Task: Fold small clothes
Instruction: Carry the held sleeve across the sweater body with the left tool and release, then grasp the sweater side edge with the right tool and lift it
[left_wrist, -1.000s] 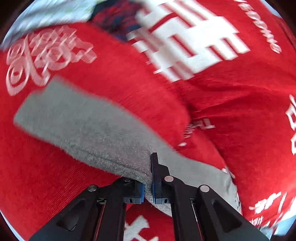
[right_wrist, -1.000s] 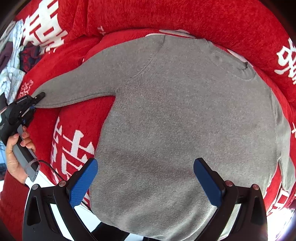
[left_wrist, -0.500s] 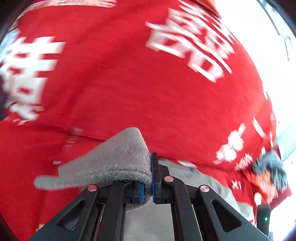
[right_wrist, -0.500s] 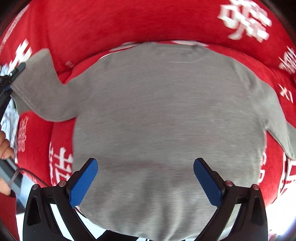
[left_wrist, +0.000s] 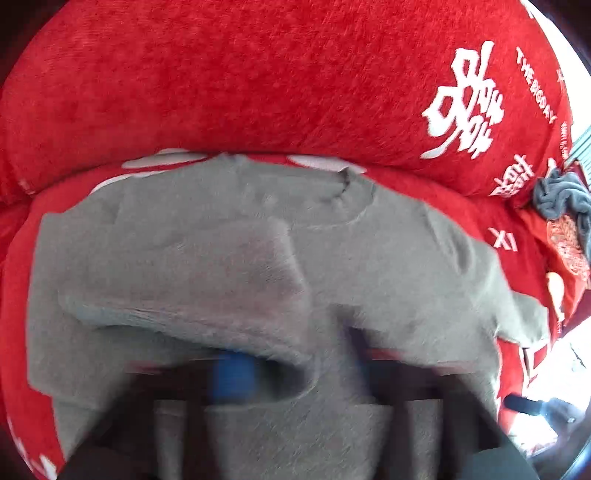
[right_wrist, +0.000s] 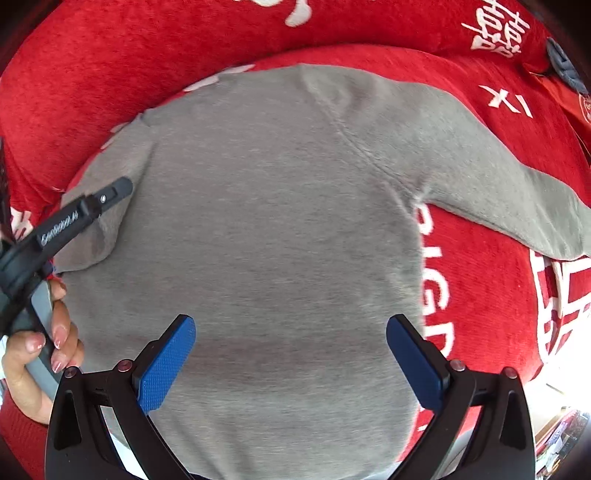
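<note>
A grey sweater (left_wrist: 369, 258) lies flat on the red sofa seat, neck toward the backrest. Its left sleeve (left_wrist: 207, 280) is folded inward over the chest. My left gripper (left_wrist: 299, 365) is blurred just above that sleeve's cuff; its jaws are opening and stand apart, the cuff draped loosely by the blue pad, not pinched. In the right wrist view the left gripper's black finger (right_wrist: 77, 216) rests over the folded sleeve (right_wrist: 107, 206), held by a hand (right_wrist: 37, 343). My right gripper (right_wrist: 291, 354) hangs open above the sweater's lower body (right_wrist: 277, 221). The right sleeve (right_wrist: 517, 199) stretches out sideways.
The sofa backrest (left_wrist: 258, 74) in red fabric with white characters rises behind the sweater. A dark grey-blue cloth (left_wrist: 561, 195) lies bunched at the far right of the seat. The seat's front edge and bright floor show at the lower right.
My left gripper carried the left sleeve across onto the sweater's chest, then its jaws came apart off the cuff. My right gripper drifted toward the sweater's right side and stayed open.
</note>
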